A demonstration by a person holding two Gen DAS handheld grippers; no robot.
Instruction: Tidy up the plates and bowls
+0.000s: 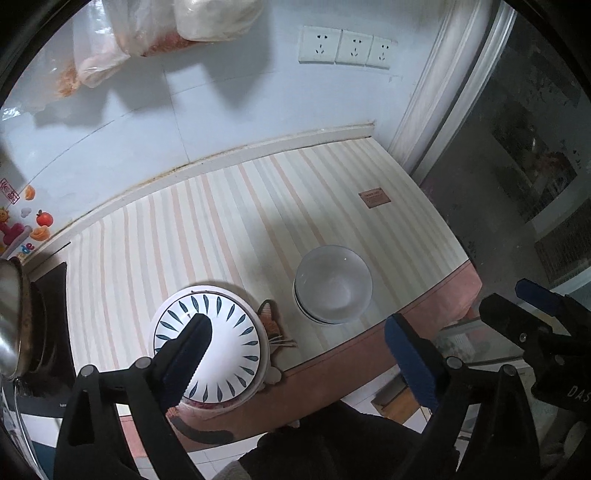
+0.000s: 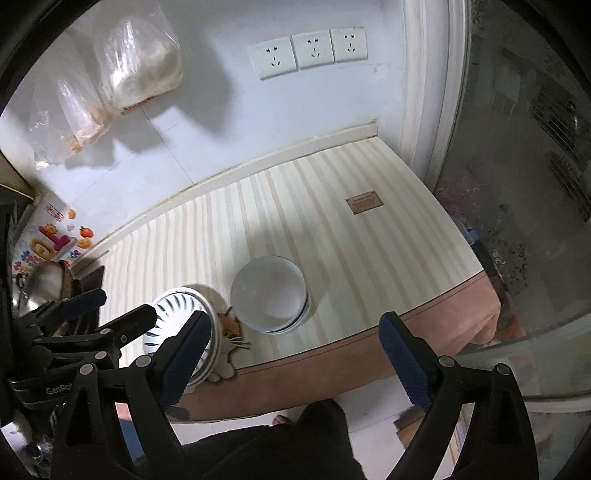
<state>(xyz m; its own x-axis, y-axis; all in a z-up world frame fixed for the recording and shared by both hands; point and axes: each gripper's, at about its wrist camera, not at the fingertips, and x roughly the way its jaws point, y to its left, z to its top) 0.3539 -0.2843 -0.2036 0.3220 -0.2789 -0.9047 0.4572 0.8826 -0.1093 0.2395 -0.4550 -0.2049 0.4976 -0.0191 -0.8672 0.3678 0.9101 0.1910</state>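
A stack of white plates with a blue leaf pattern (image 1: 218, 350) sits near the table's front edge, also in the right wrist view (image 2: 177, 306). A stack of plain white bowls (image 1: 332, 284) stands to its right, also in the right wrist view (image 2: 269, 291). My left gripper (image 1: 299, 350) is open and empty, held above the table's front edge, its left finger over the plates. My right gripper (image 2: 295, 350) is open and empty, held above the front edge near the bowls. The right gripper also shows at the right edge of the left wrist view (image 1: 532, 314).
The table (image 1: 221, 229) has a striped cloth with a pink hem and a small brown label (image 1: 375, 198). A cat-shaped mat (image 1: 271, 317) lies under the plates. A metal pot (image 1: 11, 314) stands at the left. Wall sockets (image 1: 343, 46) and hanging plastic bags (image 1: 155, 26) are behind.
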